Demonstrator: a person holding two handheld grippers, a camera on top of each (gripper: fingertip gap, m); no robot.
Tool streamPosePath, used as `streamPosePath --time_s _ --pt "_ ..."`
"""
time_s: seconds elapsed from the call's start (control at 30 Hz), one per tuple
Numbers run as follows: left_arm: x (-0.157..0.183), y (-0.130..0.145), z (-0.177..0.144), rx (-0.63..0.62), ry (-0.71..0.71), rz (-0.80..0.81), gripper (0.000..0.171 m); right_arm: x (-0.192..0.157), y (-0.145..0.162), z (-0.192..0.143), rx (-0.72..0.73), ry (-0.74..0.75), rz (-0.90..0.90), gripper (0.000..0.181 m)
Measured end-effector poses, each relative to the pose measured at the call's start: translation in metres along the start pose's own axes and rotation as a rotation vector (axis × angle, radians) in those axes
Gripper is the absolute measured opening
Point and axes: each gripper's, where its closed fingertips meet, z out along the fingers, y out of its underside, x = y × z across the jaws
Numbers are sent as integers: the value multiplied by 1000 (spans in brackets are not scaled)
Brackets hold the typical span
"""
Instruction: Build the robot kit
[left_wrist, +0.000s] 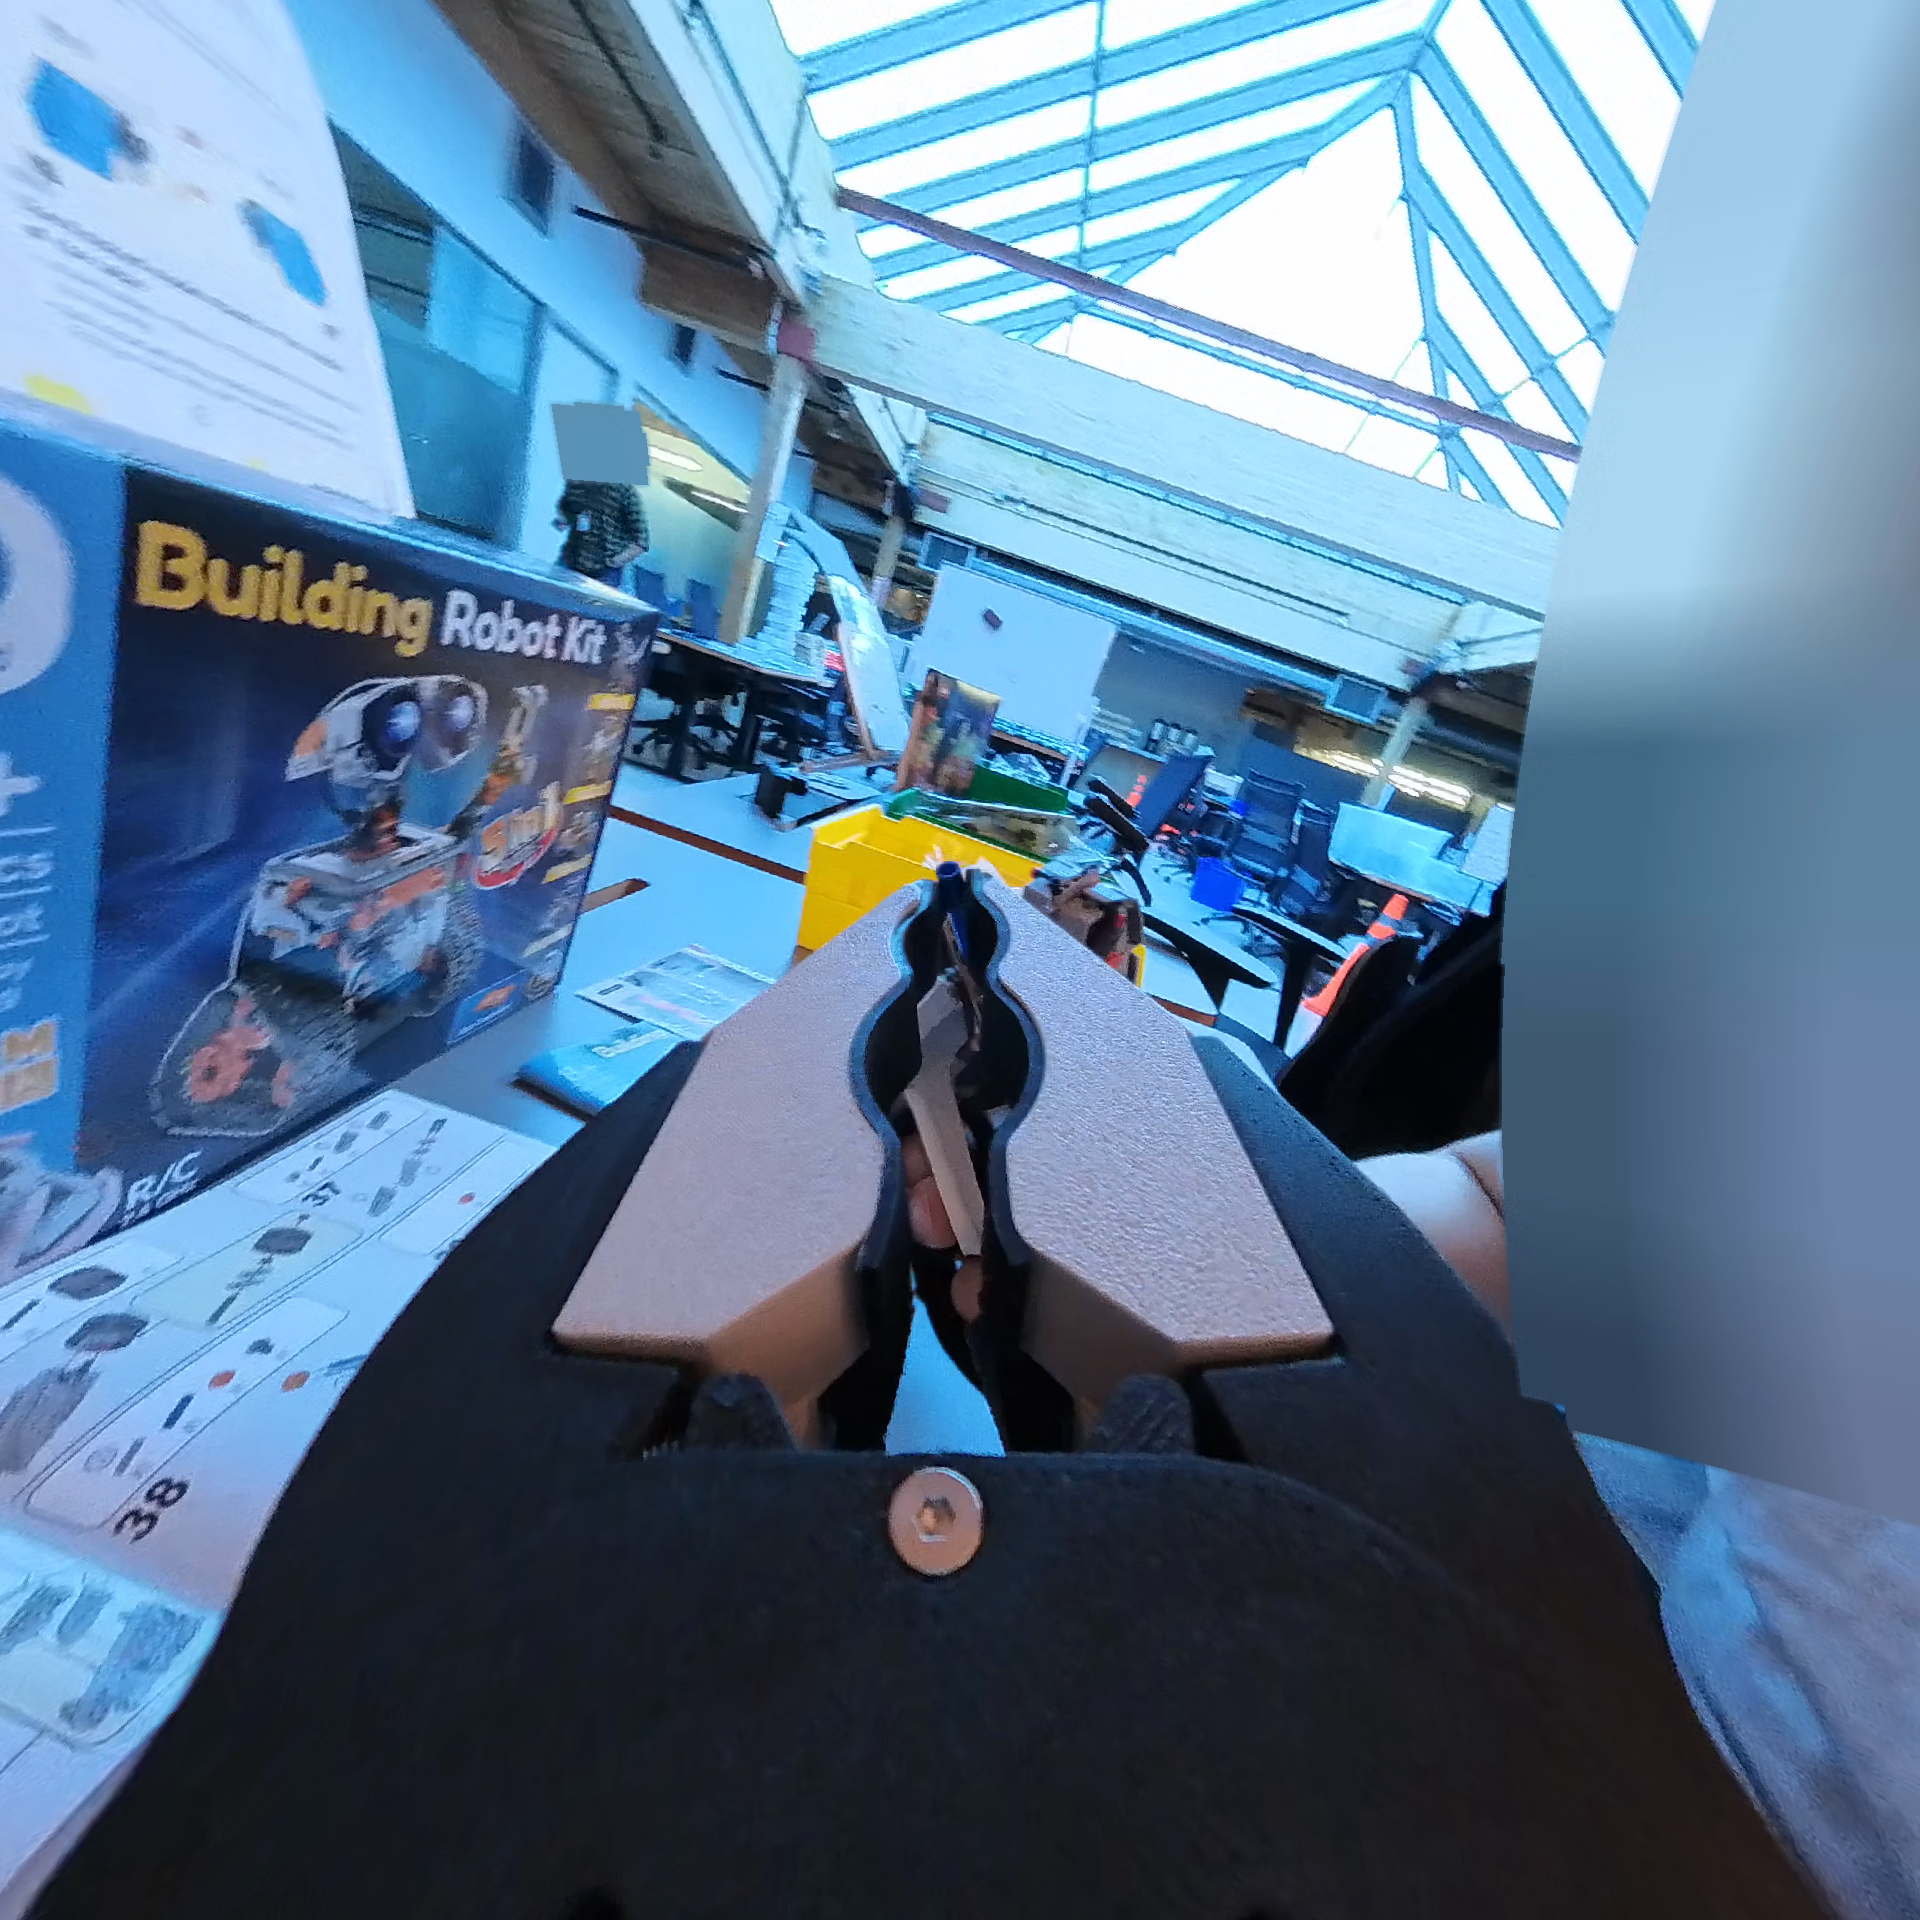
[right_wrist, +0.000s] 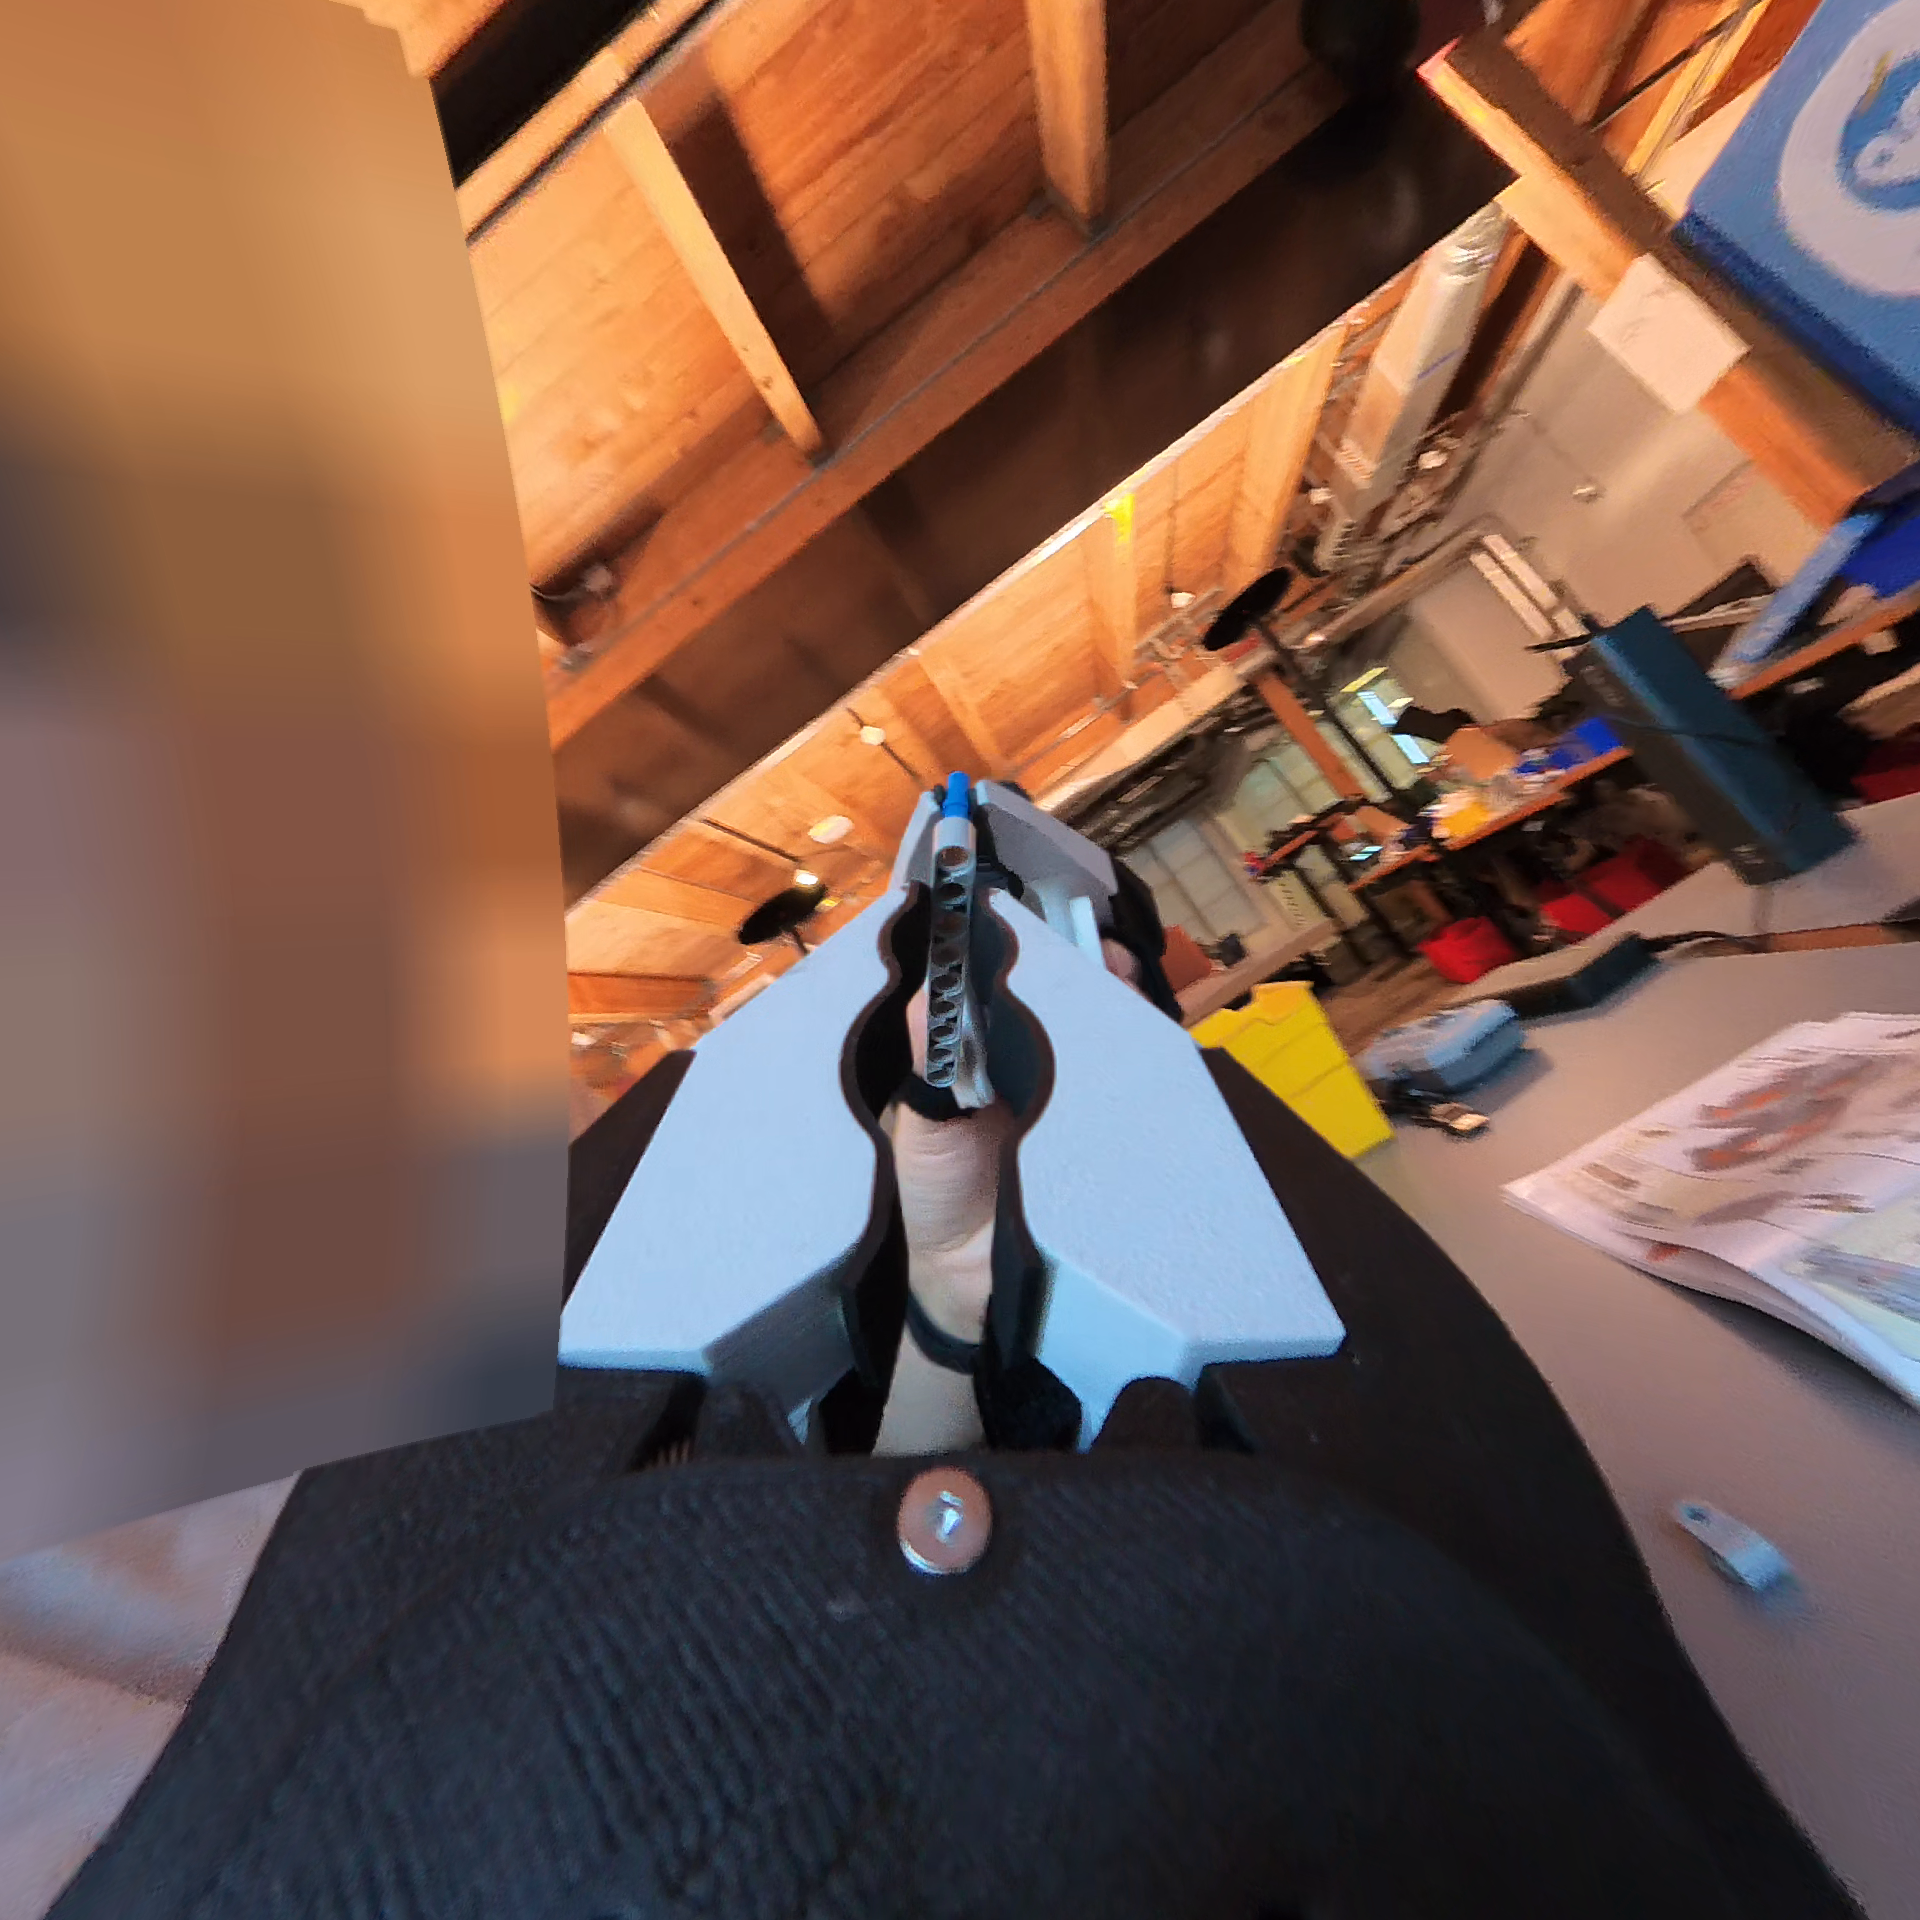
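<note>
Both grippers are raised above the table and meet tip to tip. My right gripper (right_wrist: 951, 914) is shut on a grey perforated beam (right_wrist: 951, 987) that stands lengthwise between its fingers, with a blue pin (right_wrist: 954, 795) at the beam's far end. The pale fingers of the left gripper (right_wrist: 1049, 857) show just beyond it. In the left wrist view my left gripper (left_wrist: 951, 899) is shut, with the blue pin (left_wrist: 948, 881) pinched at its tips. The grey beam (left_wrist: 948, 1132) and a person's fingers show through the gap behind.
A blue kit box (left_wrist: 343, 810) stands at the left on instruction sheets (left_wrist: 208, 1351). A yellow bin (left_wrist: 873, 862) sits beyond. In the right wrist view an open booklet (right_wrist: 1745, 1174), the yellow bin (right_wrist: 1299, 1060) and a small grey part (right_wrist: 1735, 1558) lie on the grey table (right_wrist: 1558, 1403). My two grippers' fingertips are within a few centimetres of each other.
</note>
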Motion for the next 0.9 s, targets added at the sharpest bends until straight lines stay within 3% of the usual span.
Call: streamPosePath --time_s 0.23,0.47,0.7,0.9 --pt "2 -1 -1 30 -51 137 1 1 -1 1 -7 18 61 6" --pt "3 -2 -2 83 -51 52 2 -4 -1 1 -19 33 -29 6" --pt "5 -1 1 24 28 -66 1 -6 3 2 -114 27 -100 6" --pt "4 -3 0 68 1 -37 1 -5 1 3 -66 29 -27 6"
